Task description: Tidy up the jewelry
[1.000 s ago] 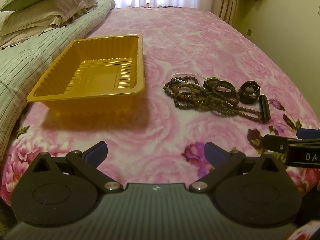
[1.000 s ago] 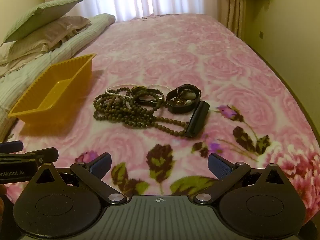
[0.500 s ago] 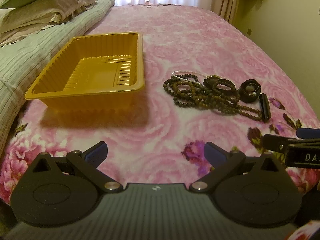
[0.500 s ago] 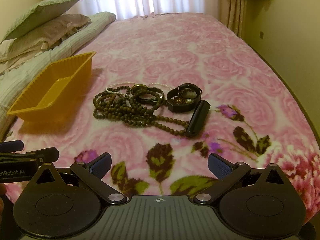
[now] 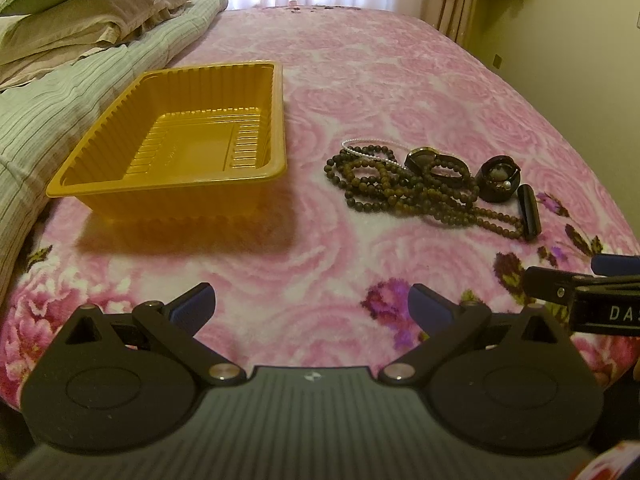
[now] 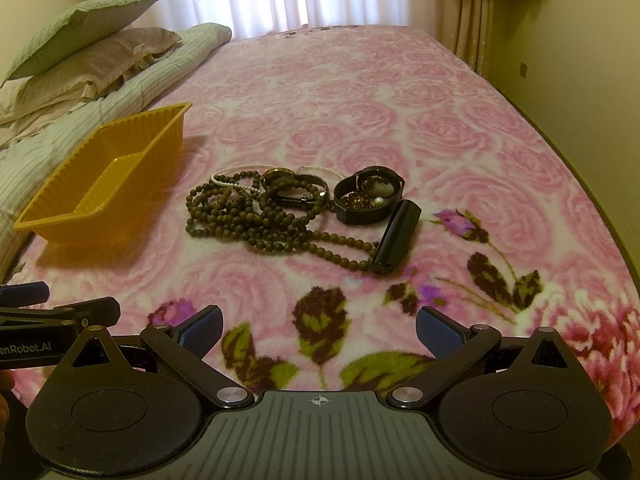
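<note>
Currently both idle: left gripper at bottom of frame, fingers spread wide, holding nothing; right gripper likewise spread and empty. Jewelry pile sits mid-frame in the right view, on the pink floral blanket: brown bead strands tangled with dark bracelets. Yellow tray lies center-left in the left view, apart from the pile.
</note>
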`<state>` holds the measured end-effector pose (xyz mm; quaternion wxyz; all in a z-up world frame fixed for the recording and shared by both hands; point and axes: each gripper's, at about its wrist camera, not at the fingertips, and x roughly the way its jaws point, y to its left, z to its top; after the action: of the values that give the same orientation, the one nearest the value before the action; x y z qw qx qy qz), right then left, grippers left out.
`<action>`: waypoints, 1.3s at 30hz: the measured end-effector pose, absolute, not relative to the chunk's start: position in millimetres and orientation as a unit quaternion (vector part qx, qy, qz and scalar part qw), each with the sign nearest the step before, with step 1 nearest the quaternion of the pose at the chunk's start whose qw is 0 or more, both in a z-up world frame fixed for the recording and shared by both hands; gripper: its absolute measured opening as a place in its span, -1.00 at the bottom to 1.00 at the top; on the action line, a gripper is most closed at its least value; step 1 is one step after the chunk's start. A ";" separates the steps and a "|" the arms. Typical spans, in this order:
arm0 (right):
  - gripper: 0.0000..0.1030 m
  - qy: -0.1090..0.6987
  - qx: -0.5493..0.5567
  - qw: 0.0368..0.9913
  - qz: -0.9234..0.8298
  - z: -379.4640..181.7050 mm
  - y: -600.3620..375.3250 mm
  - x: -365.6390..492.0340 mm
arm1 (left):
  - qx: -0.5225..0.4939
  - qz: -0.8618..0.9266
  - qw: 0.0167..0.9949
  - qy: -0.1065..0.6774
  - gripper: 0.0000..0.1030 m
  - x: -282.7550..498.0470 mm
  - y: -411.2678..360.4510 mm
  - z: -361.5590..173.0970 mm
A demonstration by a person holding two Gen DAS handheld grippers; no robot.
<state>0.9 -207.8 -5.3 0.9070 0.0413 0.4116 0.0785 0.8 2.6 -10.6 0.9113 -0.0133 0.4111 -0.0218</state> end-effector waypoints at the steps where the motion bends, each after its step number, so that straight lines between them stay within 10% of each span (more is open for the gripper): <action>1: 0.99 0.412 0.041 0.907 0.078 -5.5 -207.8 0.9 | -0.013 -0.022 0.911 0.411 0.98 0.7 2.2 -10.8; 39: 0.99 0.412 0.040 0.907 0.079 -7.2 -205.2 3.4 | -0.014 -0.026 0.910 0.414 0.98 2.3 -0.7 -12.8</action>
<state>3.4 -205.2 -7.2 0.9068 0.0399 0.4122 0.0787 2.3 -0.7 -12.8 0.9097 -0.0142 0.4143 -0.0256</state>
